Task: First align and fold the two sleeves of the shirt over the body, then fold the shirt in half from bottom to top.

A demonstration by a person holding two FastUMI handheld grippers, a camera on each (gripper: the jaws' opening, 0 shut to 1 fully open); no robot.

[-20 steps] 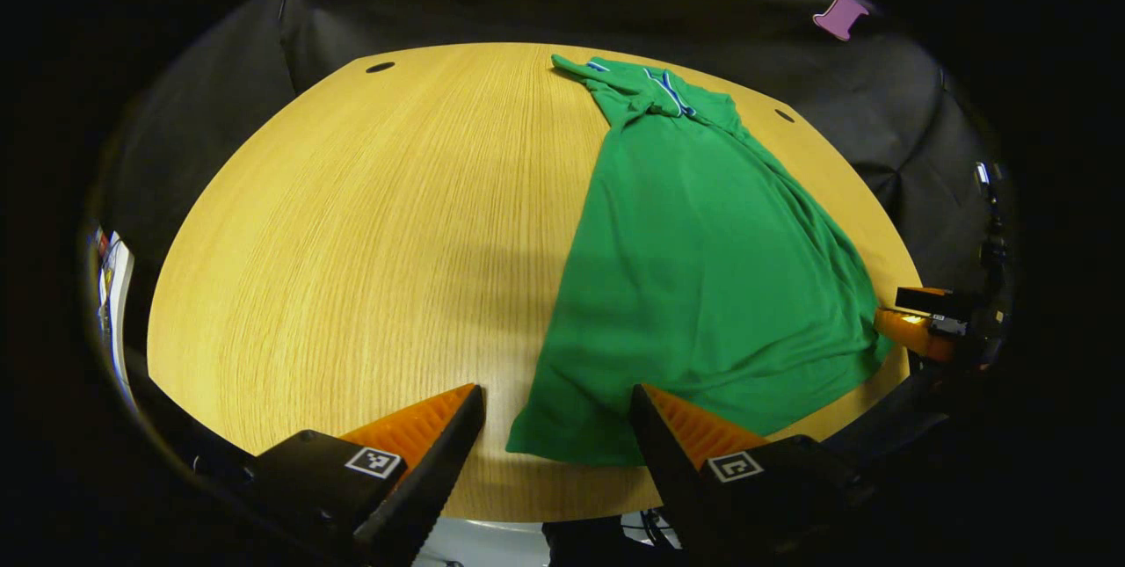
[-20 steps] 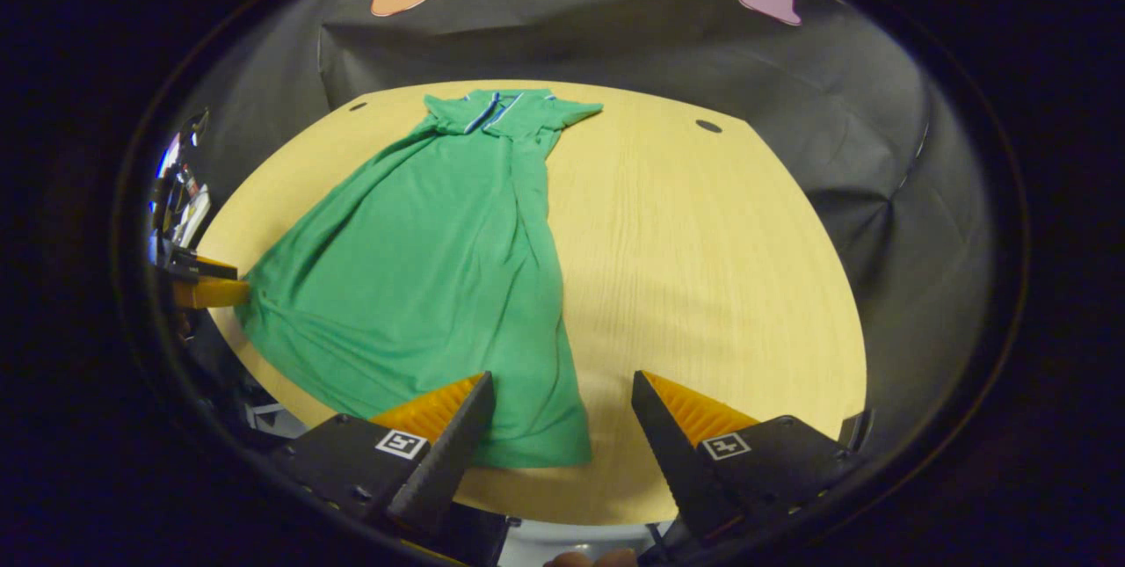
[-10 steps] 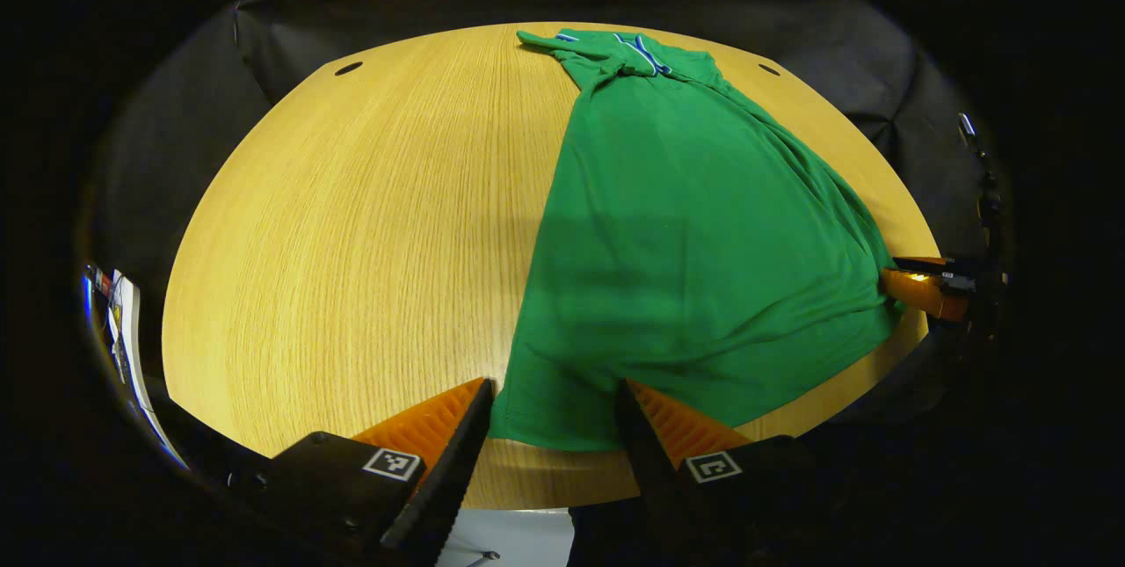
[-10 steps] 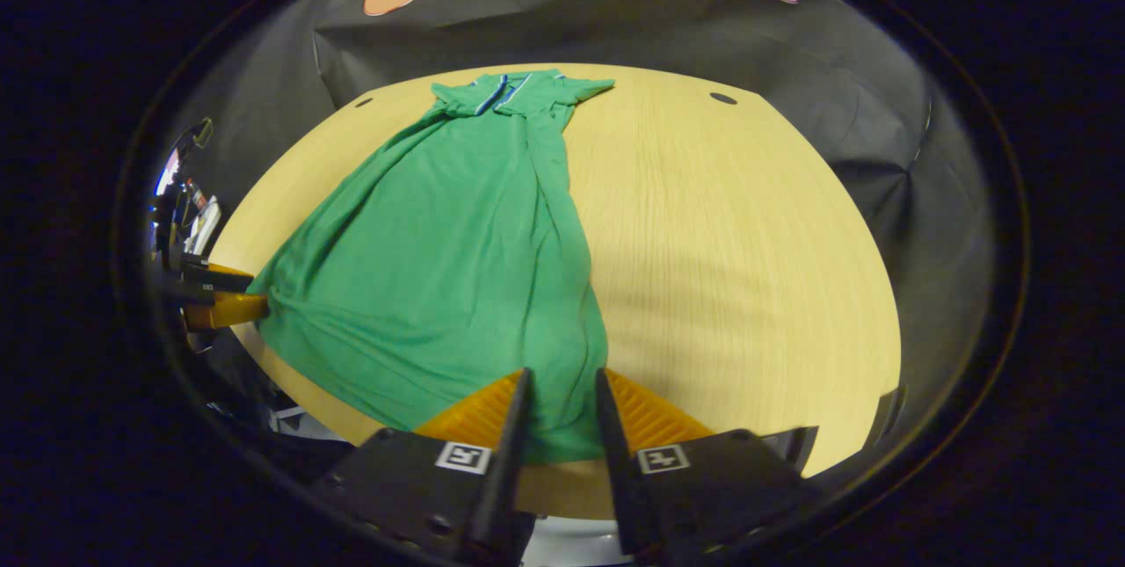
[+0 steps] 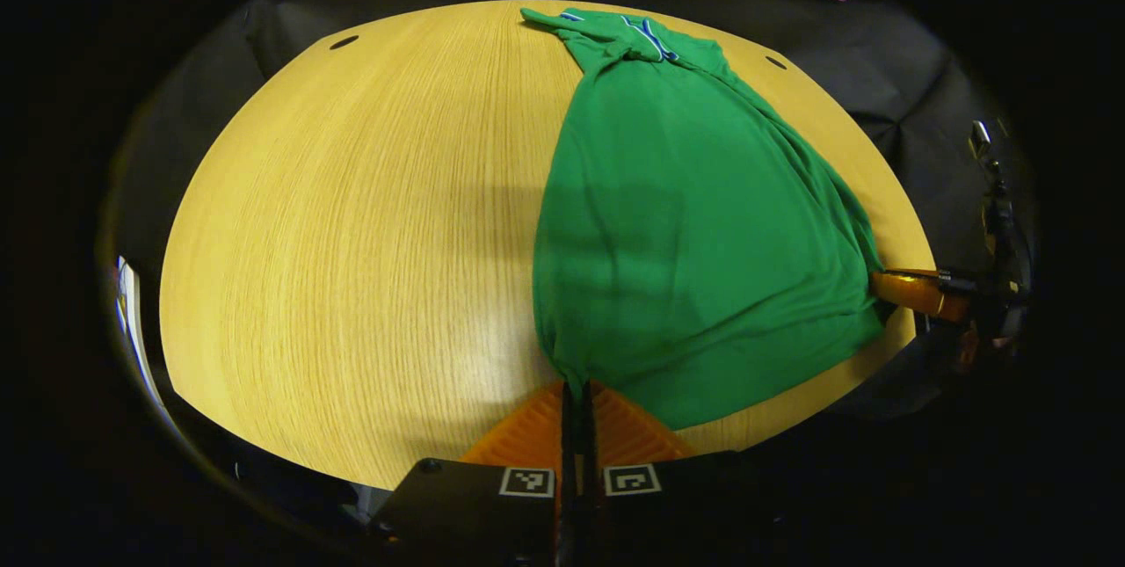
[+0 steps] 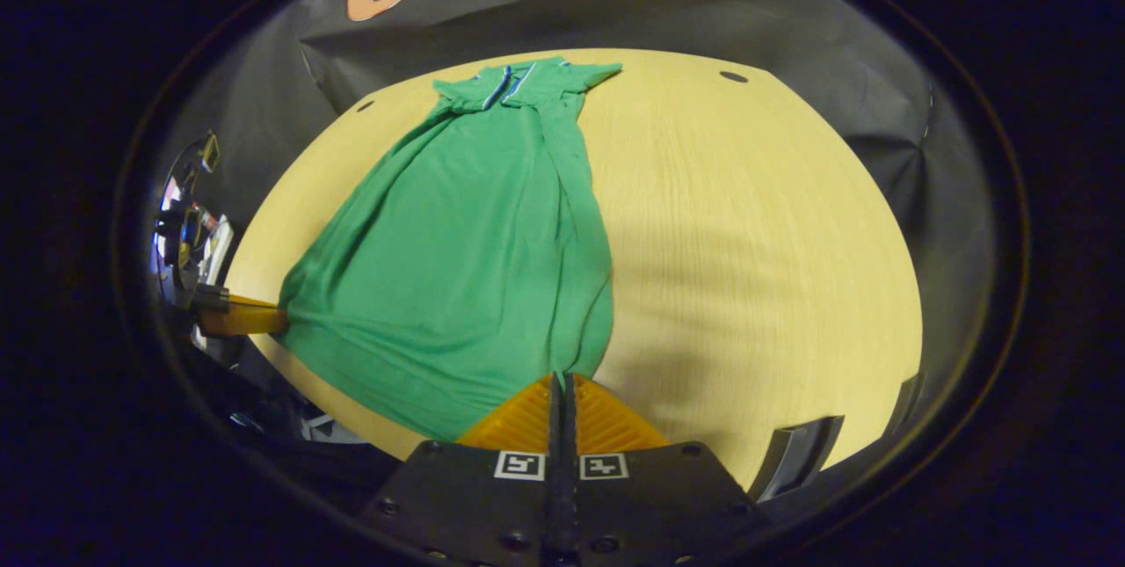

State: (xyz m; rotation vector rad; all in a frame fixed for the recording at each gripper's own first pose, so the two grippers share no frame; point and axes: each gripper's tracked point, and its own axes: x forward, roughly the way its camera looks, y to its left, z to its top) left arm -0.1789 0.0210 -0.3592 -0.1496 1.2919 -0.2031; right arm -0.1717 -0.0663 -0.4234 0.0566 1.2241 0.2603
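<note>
Wooden table [image 5: 352, 198] carries one green shirt [image 5: 685, 224], collar toward 12 o'clock. Two grippers pinch its hem corners: left gripper [image 5: 576, 391] and right gripper [image 6: 562, 378], each clamped on cloth.

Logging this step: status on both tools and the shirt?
Left tool shut on shirt hem corner. Right tool shut on the other hem corner. Shirt on table, collar far. Nothing in the way.

The shirt's [image 5: 685, 224] hem corner is pinched out of sight, probably bunched.
</note>
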